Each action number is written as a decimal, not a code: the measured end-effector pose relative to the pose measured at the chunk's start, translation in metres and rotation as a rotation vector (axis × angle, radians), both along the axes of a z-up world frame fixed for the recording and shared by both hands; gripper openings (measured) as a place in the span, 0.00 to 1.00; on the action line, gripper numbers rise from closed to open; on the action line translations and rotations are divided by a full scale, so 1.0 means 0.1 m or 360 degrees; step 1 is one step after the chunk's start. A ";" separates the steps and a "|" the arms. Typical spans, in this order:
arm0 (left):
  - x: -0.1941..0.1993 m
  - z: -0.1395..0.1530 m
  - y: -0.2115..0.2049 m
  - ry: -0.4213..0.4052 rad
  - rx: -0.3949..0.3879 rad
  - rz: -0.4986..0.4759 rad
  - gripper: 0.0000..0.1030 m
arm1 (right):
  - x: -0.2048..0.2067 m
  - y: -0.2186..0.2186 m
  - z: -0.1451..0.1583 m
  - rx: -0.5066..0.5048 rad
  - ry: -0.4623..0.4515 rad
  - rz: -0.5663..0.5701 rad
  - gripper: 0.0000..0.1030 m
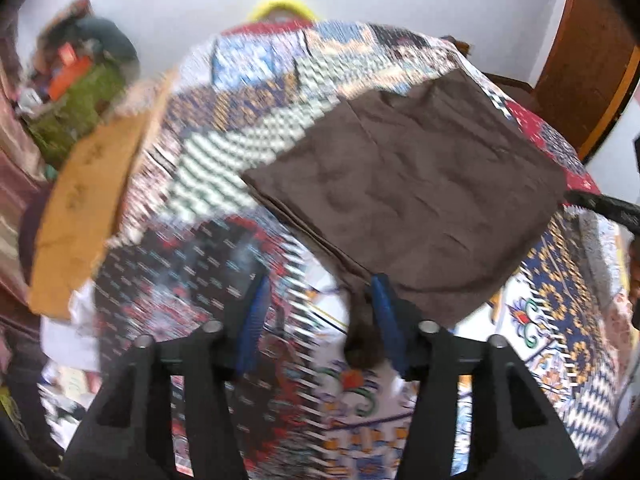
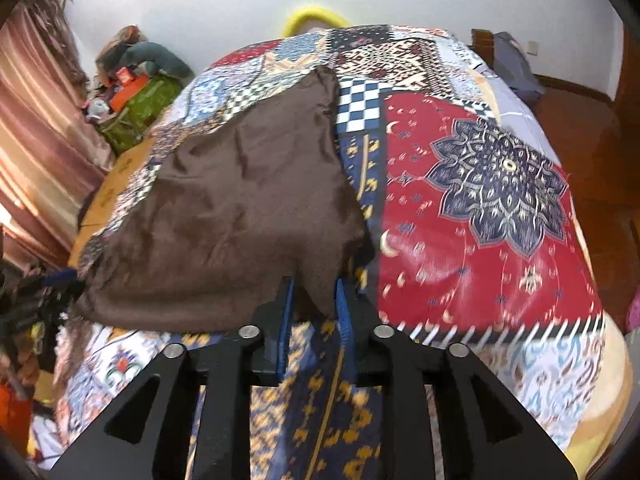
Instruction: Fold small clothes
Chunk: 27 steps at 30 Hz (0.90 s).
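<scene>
A dark brown cloth (image 1: 404, 184) lies folded into a rough square on the patterned bedspread (image 1: 224, 160). My left gripper (image 1: 320, 320) stands open at the cloth's near corner; a bunched bit of the corner hangs against the inner side of its right finger. In the right wrist view the same brown cloth (image 2: 224, 216) spreads to the left, and my right gripper (image 2: 314, 300) is closed on its near right corner, the fabric pinched between the blue pads (image 2: 342, 312). The other gripper shows at the left edge of that view (image 2: 48, 292).
The patchwork bedspread (image 2: 480, 200) covers the whole bed. A tan board (image 1: 84, 216) lies along the bed's left side. A cluttered pile with a green bag (image 2: 136, 108) sits by the curtain. Wooden floor (image 2: 580, 128) lies to the right.
</scene>
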<state>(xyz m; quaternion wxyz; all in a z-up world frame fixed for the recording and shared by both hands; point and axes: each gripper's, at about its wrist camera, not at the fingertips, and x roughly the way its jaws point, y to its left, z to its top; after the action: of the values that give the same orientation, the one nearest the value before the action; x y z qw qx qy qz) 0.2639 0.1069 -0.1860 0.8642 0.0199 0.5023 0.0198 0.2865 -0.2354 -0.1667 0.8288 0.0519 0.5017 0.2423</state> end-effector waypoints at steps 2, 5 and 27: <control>0.08 0.07 0.10 -0.0040 0.0042 0.0005 0.54 | -0.07 -0.01 0.01 0.0002 -0.0018 -0.0019 0.37; 0.34 0.10 0.26 -0.0072 0.0042 0.0038 0.62 | -0.12 0.02 -0.03 0.0015 -0.0005 -0.0030 0.47; 1.75 -0.57 0.43 0.0098 -0.0047 -0.0241 0.71 | 0.49 0.19 -0.06 -0.0151 -0.0137 0.0071 0.09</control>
<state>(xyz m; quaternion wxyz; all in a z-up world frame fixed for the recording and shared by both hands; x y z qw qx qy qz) 0.4389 0.1497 -0.2427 0.8477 0.0456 0.5258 -0.0537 0.3353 -0.2169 -0.1725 0.8455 -0.0090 0.4776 0.2387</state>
